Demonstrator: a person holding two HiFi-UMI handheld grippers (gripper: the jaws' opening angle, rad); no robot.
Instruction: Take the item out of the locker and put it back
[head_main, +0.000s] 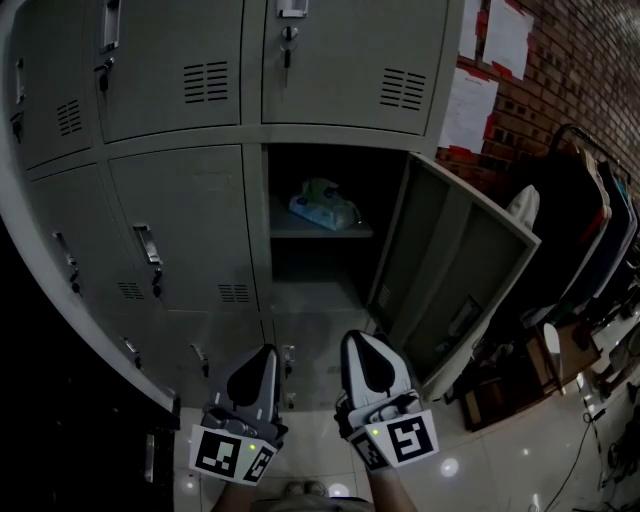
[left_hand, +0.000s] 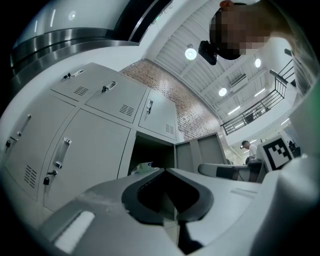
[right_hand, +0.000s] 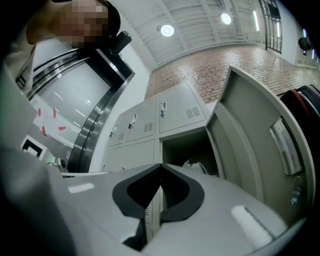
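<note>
My left gripper (head_main: 262, 352) and right gripper (head_main: 362, 340) are both pressed together, empty; I should spread one before reaching the item (head_main: 322, 206) on the locker shelf (head_main: 355, 232).

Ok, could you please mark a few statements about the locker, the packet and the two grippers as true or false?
1. One locker door stands open. True.
2. The right gripper holds the packet. False: its jaws are shut on nothing, and the packet lies on the shelf inside the open locker.
3. The left gripper is shut and empty. True.
4. In the head view the open door hangs to the left of its compartment. False: it hangs to the right.
5. Papers are stuck on the brick wall. True.
</note>
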